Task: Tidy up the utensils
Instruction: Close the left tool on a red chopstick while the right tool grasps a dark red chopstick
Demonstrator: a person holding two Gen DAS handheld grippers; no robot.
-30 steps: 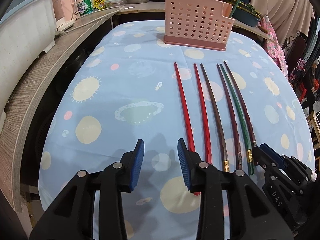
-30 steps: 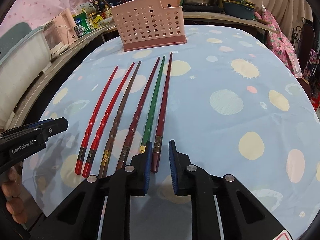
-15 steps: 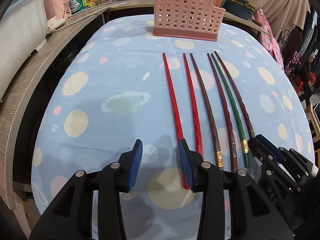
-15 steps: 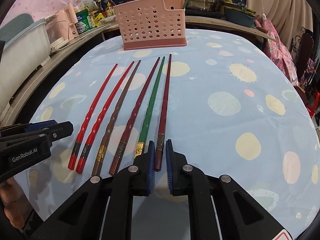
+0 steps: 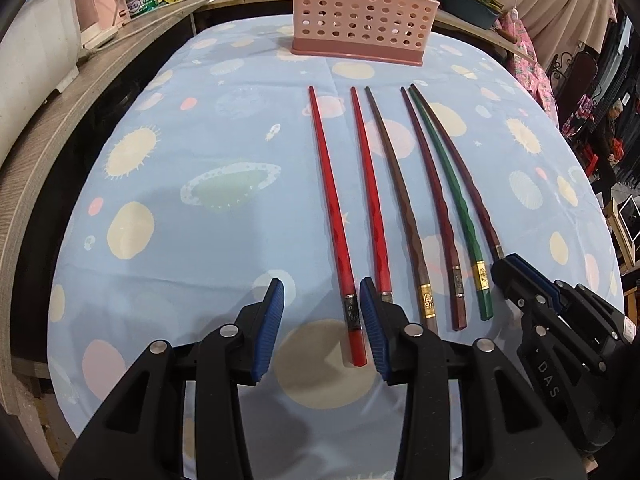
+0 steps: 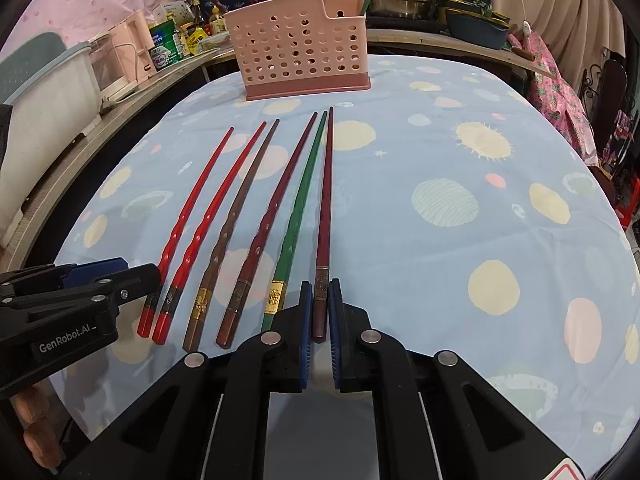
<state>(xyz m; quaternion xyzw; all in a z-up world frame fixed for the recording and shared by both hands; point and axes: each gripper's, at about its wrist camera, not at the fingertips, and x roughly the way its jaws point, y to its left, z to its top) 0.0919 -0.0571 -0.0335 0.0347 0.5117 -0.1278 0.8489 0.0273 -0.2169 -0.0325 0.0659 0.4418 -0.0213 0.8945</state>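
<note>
Chopsticks, six, lying side by side on a blue planet-print tablecloth (image 6: 460, 168), butt ends near, tips toward 12 o'clock; right to left in the right wrist view: dark maroon chopstick (image 6: 325, 216), green chopstick (image 6: 298, 216), maroon chopstick (image 6: 267, 228), brown chopstick (image 6: 232, 228), two red chopsticks (image 6: 200, 224).
Right gripper (image 6: 320, 312): fingers narrow, blue pads flanking the butt of the dark maroon chopstick, at or nearly at contact; whether they clamp it cannot be told.
Left gripper (image 5: 322, 320): fingers wide; leftmost red chopstick (image 5: 334, 216) lies between them, just beside the right pad (image 5: 372, 328), untouched by the left pad.
Pink perforated utensil basket (image 6: 302, 56): upright at 12 o'clock, beyond the tips, apart from them.
</note>
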